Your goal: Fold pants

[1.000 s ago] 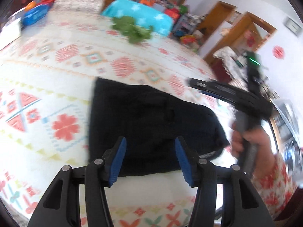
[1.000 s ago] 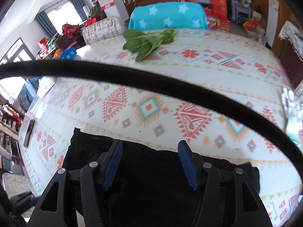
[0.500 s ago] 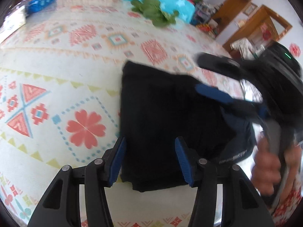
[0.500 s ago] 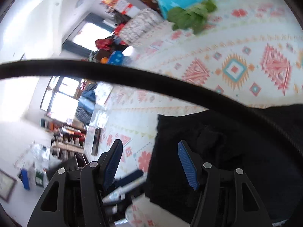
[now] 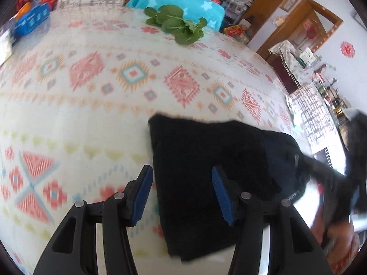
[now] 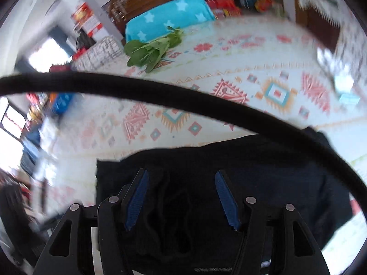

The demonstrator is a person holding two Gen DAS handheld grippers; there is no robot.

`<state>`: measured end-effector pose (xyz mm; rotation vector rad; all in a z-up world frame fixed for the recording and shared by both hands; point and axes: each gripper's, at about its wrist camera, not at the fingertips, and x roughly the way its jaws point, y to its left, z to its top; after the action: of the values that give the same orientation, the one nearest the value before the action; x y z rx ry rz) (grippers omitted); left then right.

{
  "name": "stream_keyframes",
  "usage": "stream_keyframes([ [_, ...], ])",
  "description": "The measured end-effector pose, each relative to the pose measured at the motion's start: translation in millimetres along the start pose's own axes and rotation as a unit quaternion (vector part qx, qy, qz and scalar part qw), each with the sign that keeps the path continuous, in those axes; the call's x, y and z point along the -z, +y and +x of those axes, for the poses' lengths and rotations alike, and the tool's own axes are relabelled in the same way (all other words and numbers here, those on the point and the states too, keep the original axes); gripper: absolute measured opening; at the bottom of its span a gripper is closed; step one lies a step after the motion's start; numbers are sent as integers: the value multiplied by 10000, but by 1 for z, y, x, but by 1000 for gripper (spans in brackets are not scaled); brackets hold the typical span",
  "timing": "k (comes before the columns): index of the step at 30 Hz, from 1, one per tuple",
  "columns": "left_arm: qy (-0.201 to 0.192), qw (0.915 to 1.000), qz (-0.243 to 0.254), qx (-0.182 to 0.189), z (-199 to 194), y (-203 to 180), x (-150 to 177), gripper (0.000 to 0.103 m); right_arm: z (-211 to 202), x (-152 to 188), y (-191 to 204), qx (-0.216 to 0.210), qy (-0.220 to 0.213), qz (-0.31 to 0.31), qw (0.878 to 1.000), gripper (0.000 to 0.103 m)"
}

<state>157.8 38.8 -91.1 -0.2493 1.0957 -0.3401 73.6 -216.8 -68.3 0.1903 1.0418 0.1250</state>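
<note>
The black pants [image 5: 206, 171] lie folded into a compact rectangle on the patterned tablecloth [image 5: 91, 105]. My left gripper [image 5: 182, 183] is open and empty, hovering over the pants' left edge. My right gripper [image 6: 181, 190] is open and empty above the folded pants [image 6: 252, 171]. In the left wrist view the right gripper and the hand holding it show as a dark blur [image 5: 339, 183] at the pants' right end.
A bunch of leafy greens [image 5: 176, 25] lies at the table's far side, in front of a turquoise star-patterned chair cover [image 5: 183, 0]. A blue box [image 5: 29, 20] sits at the far left corner. A black cable [image 6: 160, 96] crosses the right wrist view.
The right gripper has swung back over the pants and withdrawn toward their right end. The left gripper's view has shifted so the pants sit further right. Both stay open.
</note>
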Motion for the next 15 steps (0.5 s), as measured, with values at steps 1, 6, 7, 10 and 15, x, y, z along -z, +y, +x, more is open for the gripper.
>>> stream_keyframes([
  [1,55,9998,150,-87,9,-3,-5,52,3,6,11,190,55,-302,9993,65],
  [6,433,9967,622,-304,40,-12,-6,52,27,37,9,1405,394,-844,9857,65],
  [7,435,9960,705,-328,41,-13,-4,53,27,42,1,1587,446,-781,9832,65],
  [10,395,9962,728,-275,36,-11,-4,53,18,52,-26,1994,585,-384,9774,67],
  [15,446,9966,667,-188,38,-6,-3,55,-22,45,-14,1237,-11,-72,9923,67],
])
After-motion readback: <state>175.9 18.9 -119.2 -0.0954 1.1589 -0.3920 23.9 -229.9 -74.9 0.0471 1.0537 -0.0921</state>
